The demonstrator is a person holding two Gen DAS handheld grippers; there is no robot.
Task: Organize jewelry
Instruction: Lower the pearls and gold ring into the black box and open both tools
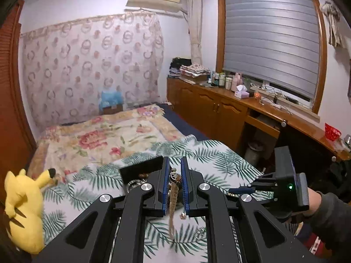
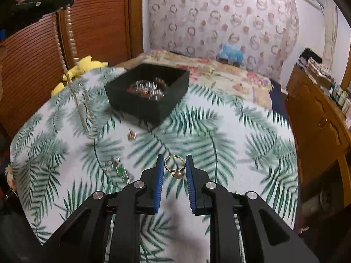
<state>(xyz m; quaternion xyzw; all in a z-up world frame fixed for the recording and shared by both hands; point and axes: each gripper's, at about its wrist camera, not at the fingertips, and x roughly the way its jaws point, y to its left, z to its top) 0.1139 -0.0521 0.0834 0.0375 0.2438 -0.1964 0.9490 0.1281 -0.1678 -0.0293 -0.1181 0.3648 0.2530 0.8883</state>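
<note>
my right claw (image 2: 174,171) holds the gold ring (image 2: 174,164) | black box (image 2: 147,92) sits up-left of it | my left claw (image 1: 175,175) grips the bead necklace (image 1: 173,197)

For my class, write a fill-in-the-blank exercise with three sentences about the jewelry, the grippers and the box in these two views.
1. The left gripper holds a beaded necklace that hangs down toward the ____-print cloth.
2. A gold ring with a pearl sits between the fingers of the ____ gripper.
3. The jewelry already collected lies in a ____ box.

Missing words: leaf; right; black
</note>
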